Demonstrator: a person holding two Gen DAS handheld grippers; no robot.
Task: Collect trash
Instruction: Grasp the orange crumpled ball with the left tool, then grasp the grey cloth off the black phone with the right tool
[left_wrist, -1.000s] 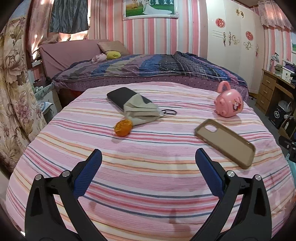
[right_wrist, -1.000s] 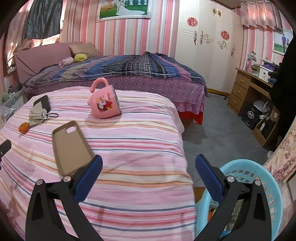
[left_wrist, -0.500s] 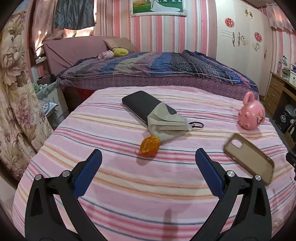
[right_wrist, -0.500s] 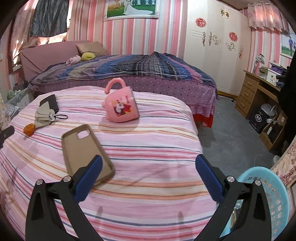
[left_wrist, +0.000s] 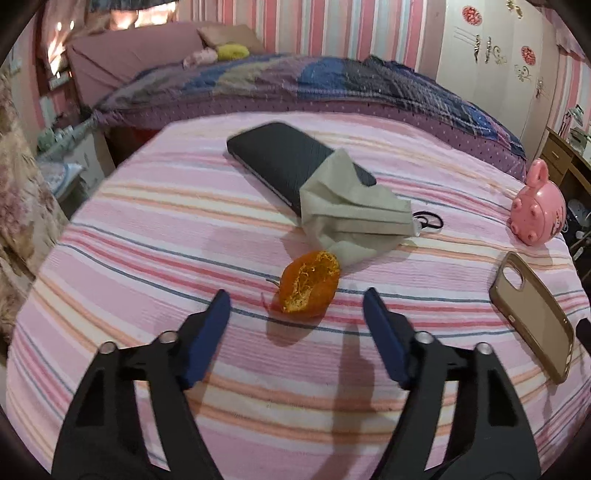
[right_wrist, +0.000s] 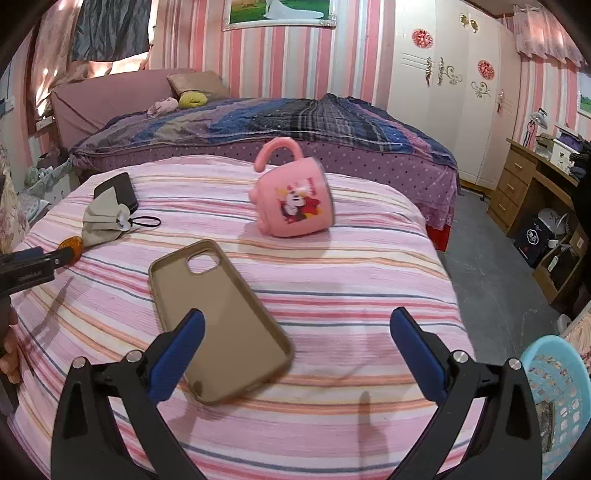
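Closer: one orange peel (left_wrist: 308, 283), two phones (apart)

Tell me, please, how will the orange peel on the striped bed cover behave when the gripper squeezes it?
The orange peel looks thin and hollow, so it probably weighs little and may buckle between the left gripper fingers. Its curved shell might rock or slide on the soft bed cover if nudged.

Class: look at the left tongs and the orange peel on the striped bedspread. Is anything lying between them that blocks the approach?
Nothing visible does. The orange peel lies just ahead of the left tongs, whose jaws have just been closing with nothing between them; only bare bedspread lies in between. The mask lies beyond the peel.
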